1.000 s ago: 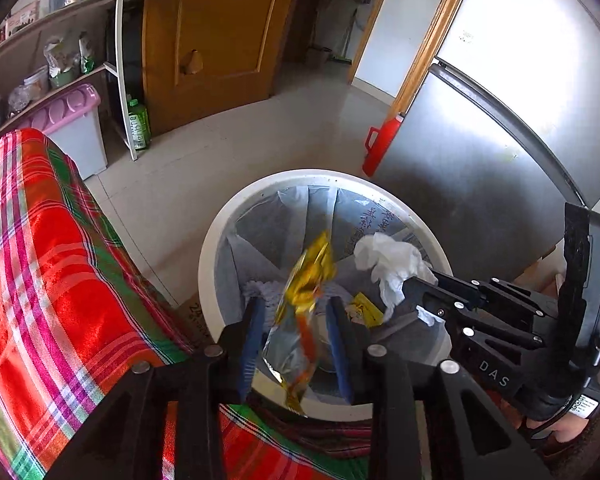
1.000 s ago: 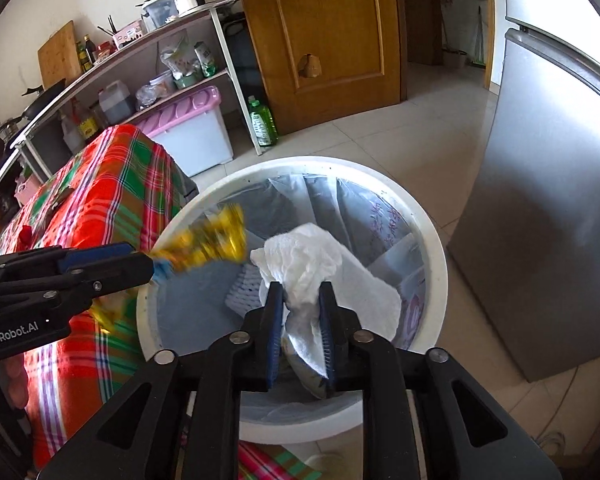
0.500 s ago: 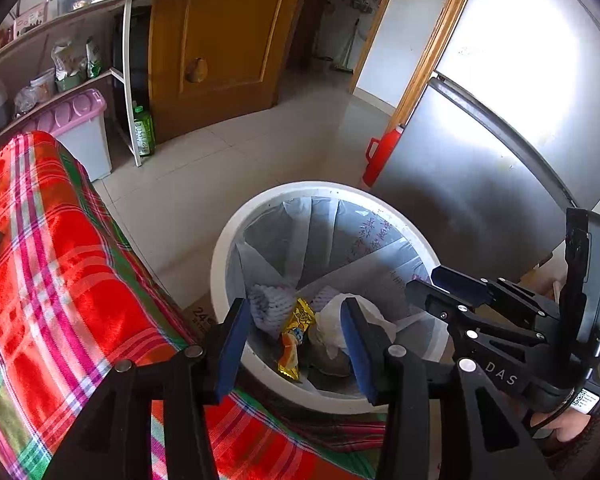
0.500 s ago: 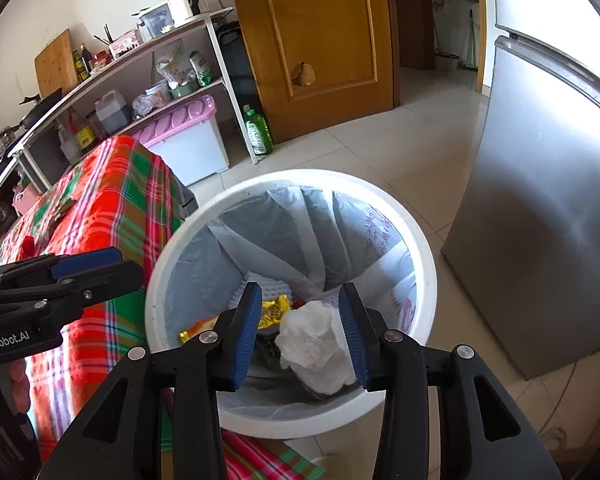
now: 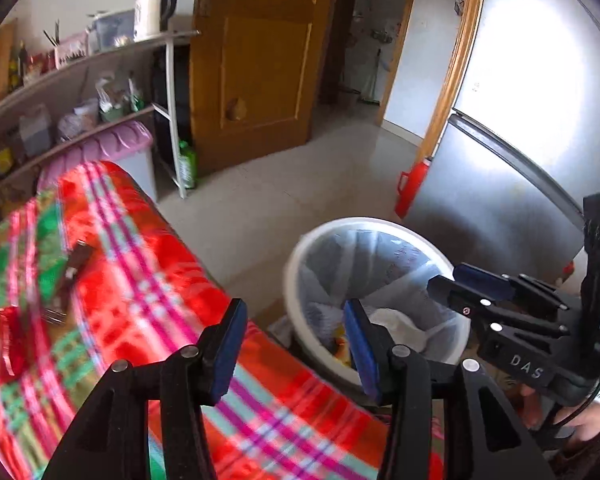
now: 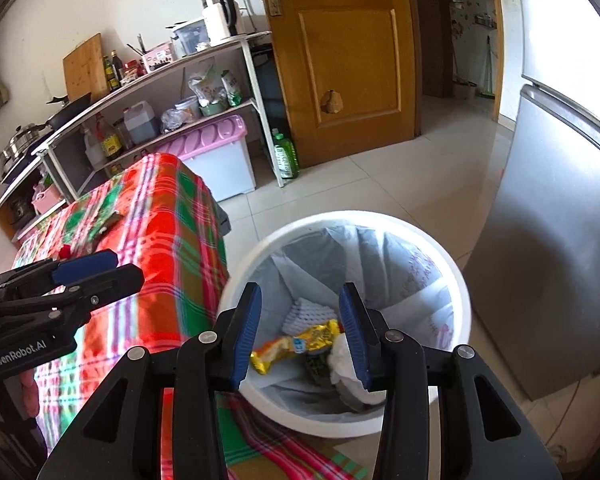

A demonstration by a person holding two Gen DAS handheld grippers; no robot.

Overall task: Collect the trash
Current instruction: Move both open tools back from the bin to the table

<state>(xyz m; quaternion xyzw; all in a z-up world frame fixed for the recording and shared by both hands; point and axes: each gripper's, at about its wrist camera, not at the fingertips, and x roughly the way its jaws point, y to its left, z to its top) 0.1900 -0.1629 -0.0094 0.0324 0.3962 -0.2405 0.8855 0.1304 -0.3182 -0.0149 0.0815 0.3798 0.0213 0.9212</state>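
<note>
A white bin (image 6: 340,218) with a grey liner stands on the floor beside the plaid-covered table (image 6: 160,220). Inside it lie a yellow snack wrapper (image 6: 300,344), a crumpled white tissue (image 6: 342,360) and a white foam net. My right gripper (image 6: 300,308) hangs open above the bin's near rim, holding nothing. My left gripper (image 5: 294,332) is over the table's (image 5: 140,260) corner, left of the bin (image 5: 324,236). Its jaws are opening and nothing is between them. Each gripper shows in the other's view: the right one (image 5: 456,280), the left one (image 6: 100,268).
A steel fridge (image 6: 560,240) stands right of the bin, with a red jug (image 5: 410,190) at its foot. A dark object (image 5: 76,264) and a red thing (image 5: 8,340) lie on the table. Behind are a shelf rack, a pink-lidded box (image 6: 216,140), a green bottle (image 6: 286,156) and a wooden door.
Both grippers let go: the wrapper and the tissue dropped into the bin. Both then rose and drew back, their jaws wider. The left view has swung towards the table.
</note>
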